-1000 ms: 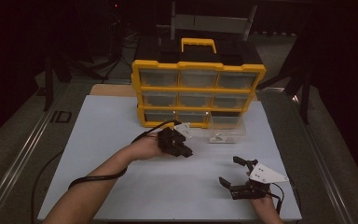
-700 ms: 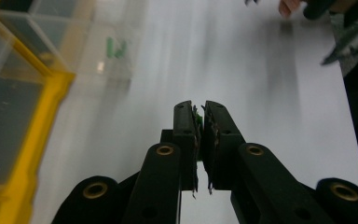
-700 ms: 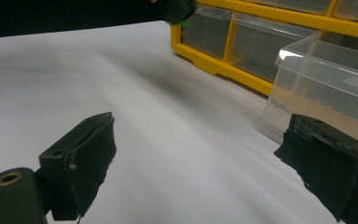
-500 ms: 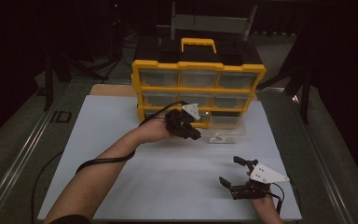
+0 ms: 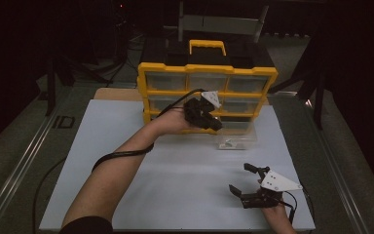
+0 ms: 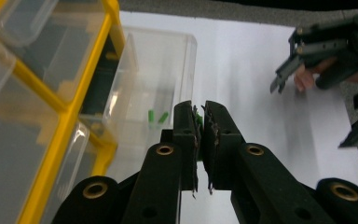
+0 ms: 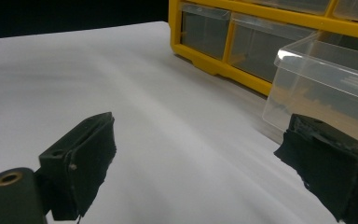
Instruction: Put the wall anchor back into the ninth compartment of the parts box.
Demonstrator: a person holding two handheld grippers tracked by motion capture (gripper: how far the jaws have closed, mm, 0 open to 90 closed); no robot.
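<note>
A yellow parts organizer (image 5: 207, 73) with clear drawers stands at the far side of the white table. One clear drawer (image 5: 236, 136) is pulled out of its bottom row; a few small green pieces (image 6: 152, 115) lie in it. My left gripper (image 5: 215, 123) hovers just left of and above this drawer. Its jaws are shut, and a sliver of a small green piece (image 6: 197, 119) shows between the pads. My right gripper (image 5: 241, 178) rests at the near right of the table, open, with nothing between its fingers (image 7: 91, 154).
The white table top (image 5: 175, 170) stretches between the organizer and the near edge. In the right gripper view the pulled-out drawer (image 7: 326, 70) lies just beyond the right jaw, with the organizer's yellow frame (image 7: 223, 65) behind it. Dark surroundings ring the table.
My left gripper has risen from the middle of the table and moved away toward the organizer, ending beside the pulled-out drawer. The right gripper has stayed put.
</note>
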